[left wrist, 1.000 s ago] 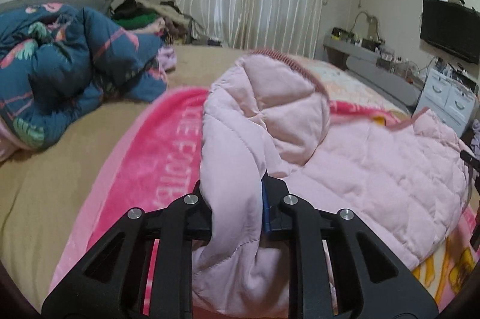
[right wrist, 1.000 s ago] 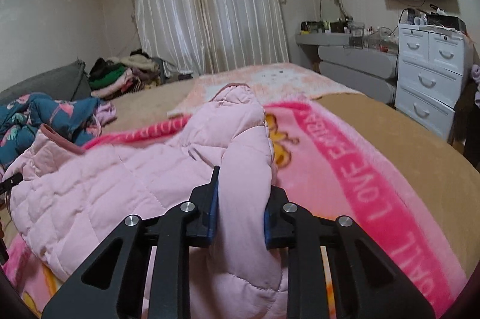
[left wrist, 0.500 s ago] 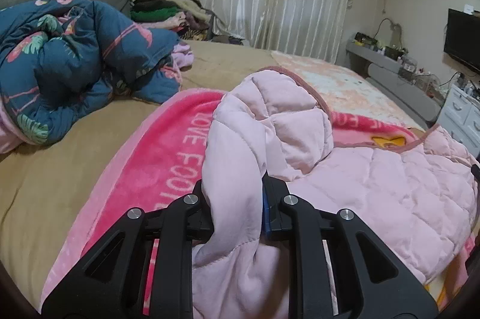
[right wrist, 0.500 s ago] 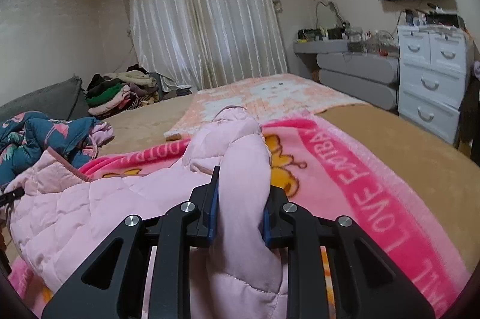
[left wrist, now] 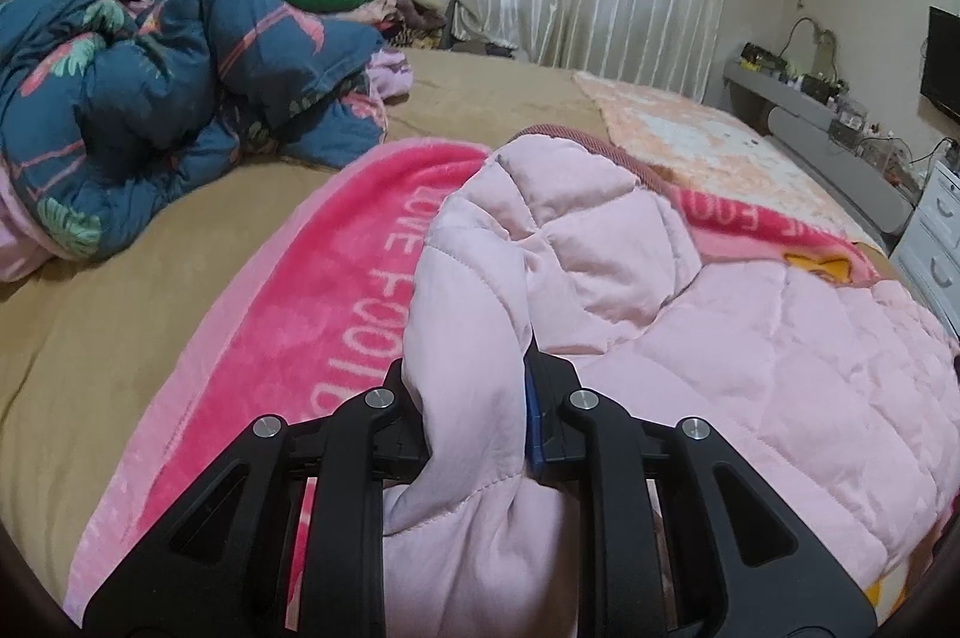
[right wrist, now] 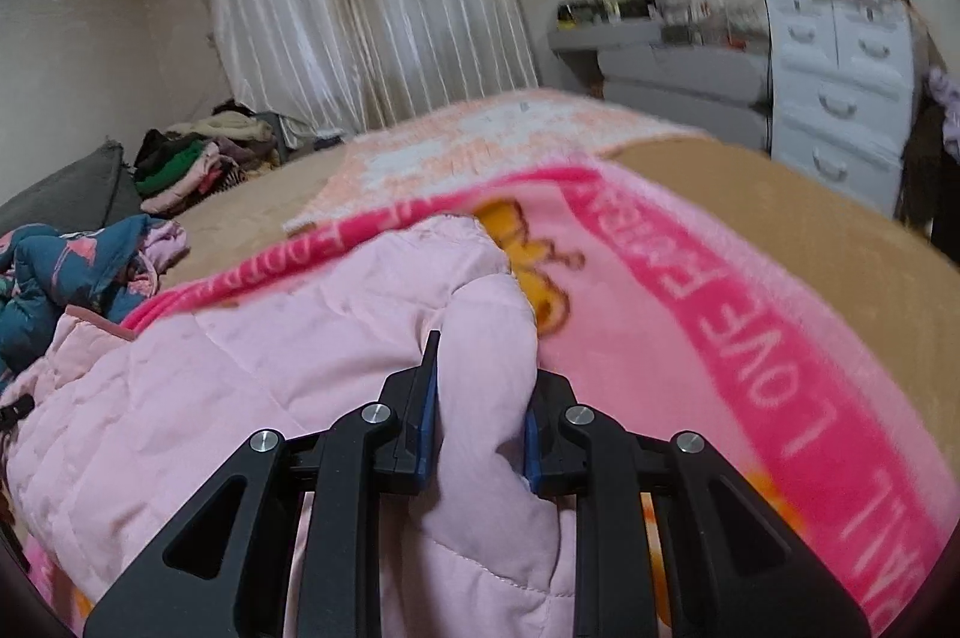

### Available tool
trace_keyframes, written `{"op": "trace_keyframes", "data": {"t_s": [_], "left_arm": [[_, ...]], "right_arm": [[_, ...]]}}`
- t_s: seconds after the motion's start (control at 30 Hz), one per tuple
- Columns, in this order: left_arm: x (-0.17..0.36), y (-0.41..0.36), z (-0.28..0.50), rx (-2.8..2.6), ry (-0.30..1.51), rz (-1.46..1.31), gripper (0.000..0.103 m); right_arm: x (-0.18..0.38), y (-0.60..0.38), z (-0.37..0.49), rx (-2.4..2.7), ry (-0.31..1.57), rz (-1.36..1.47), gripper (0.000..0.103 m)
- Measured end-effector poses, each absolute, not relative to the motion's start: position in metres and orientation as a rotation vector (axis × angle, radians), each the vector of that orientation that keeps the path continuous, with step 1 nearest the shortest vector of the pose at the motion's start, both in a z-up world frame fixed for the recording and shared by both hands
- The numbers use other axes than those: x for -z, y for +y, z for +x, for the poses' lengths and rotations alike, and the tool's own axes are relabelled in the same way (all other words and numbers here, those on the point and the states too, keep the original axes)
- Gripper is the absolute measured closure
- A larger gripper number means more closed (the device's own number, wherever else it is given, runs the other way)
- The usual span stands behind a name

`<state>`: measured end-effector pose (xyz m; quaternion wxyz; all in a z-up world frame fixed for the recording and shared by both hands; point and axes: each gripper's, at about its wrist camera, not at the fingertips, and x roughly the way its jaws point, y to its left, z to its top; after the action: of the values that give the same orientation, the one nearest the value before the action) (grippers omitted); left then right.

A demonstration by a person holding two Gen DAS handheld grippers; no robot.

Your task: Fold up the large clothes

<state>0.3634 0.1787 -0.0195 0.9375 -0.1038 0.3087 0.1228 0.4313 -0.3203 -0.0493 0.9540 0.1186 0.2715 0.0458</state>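
While both tongs, left and right, pinch bunched edges of the pink quilted jacket lying on the bed's pink blanket, a fold seems underway; next, carry both edges across together.

Matt quilted cloth jacket, fuzzy plush blanket, matt black plastic left tool with shiny metal screws.
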Motion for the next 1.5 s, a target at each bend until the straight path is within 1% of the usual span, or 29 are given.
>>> {"op": "trace_keyframes", "data": {"t_s": [0.23,0.43,0.53,0.63,0.67,0.7,0.73,0.77,0.8,0.83,0.9,0.93,0.97,1.0,1.03,1.13,1.17,1.2,1.23,1.27,1.37,1.5], "left_arm": [[0.043,0.182,0.375,-0.276,0.689,-0.22,0.085],[0.043,0.179,0.378,-0.29,0.721,-0.195,0.083],[0.042,0.178,0.376,-0.293,0.737,-0.187,0.082],[0.042,0.178,0.374,-0.3,0.755,-0.176,0.08],[0.042,0.178,0.374,-0.304,0.758,-0.176,0.078],[0.04,0.178,0.373,-0.309,0.76,-0.179,0.078],[0.039,0.178,0.372,-0.313,0.762,-0.178,0.076],[0.037,0.177,0.371,-0.319,0.762,-0.172,0.072],[0.036,0.176,0.371,-0.323,0.761,-0.168,0.066],[0.034,0.175,0.369,-0.324,0.76,-0.168,0.062],[0.031,0.173,0.365,-0.323,0.759,-0.17,0.054],[0.029,0.171,0.363,-0.325,0.756,-0.164,0.052],[0.027,0.17,0.361,-0.327,0.754,-0.157,0.045],[0.024,0.168,0.358,-0.33,0.749,-0.144,0.038],[0.022,0.166,0.356,-0.332,0.746,-0.138,0.036],[0.014,0.163,0.347,-0.333,0.738,-0.128,0.028],[0.012,0.162,0.344,-0.331,0.736,-0.129,0.022],[0.009,0.16,0.34,-0.329,0.731,-0.129,0.018],[0.006,0.159,0.336,-0.327,0.728,-0.125,0.016],[0.004,0.157,0.333,-0.326,0.727,-0.12,0.012],[-0.003,0.152,0.323,-0.323,0.721,-0.103,0.009],[-0.013,0.144,0.309,-0.305,0.715,-0.09,0.009]], "right_arm": [[0.062,-0.313,0.435,-0.071,0.603,0.205,0.082],[0.069,-0.316,0.437,-0.054,0.656,0.228,0.081],[0.069,-0.319,0.435,-0.054,0.677,0.239,0.079],[0.066,-0.322,0.432,-0.052,0.69,0.243,0.075],[0.065,-0.323,0.431,-0.054,0.691,0.25,0.071],[0.064,-0.324,0.428,-0.054,0.693,0.257,0.063],[0.062,-0.326,0.425,-0.046,0.697,0.268,0.06],[0.061,-0.329,0.423,-0.046,0.696,0.275,0.052],[0.06,-0.33,0.42,-0.048,0.695,0.286,0.044],[0.059,-0.331,0.418,-0.044,0.694,0.295,0.04],[0.057,-0.331,0.411,-0.031,0.691,0.299,0.029],[0.056,-0.331,0.408,-0.027,0.69,0.293,0.026],[0.055,-0.329,0.405,-0.025,0.69,0.287,0.023],[0.054,-0.328,0.401,-0.023,0.69,0.276,0.017],[0.053,-0.327,0.397,-0.018,0.685,0.26,0.015],[0.054,-0.326,0.39,-0.007,0.689,0.243,0.014],[0.055,-0.326,0.387,-0.007,0.691,0.247,0.014],[0.056,-0.327,0.385,-0.003,0.704,0.249,0.013],[0.058,-0.326,0.384,0.002,0.714,0.247,0.011],[0.062,-0.325,0.384,0.014,0.743,0.236,0.004],[0.073,-0.324,0.378,0.021,0.785,0.236,0.004],[0.079,-0.326,0.372,0.037,0.823,0.233,0.004]]}}
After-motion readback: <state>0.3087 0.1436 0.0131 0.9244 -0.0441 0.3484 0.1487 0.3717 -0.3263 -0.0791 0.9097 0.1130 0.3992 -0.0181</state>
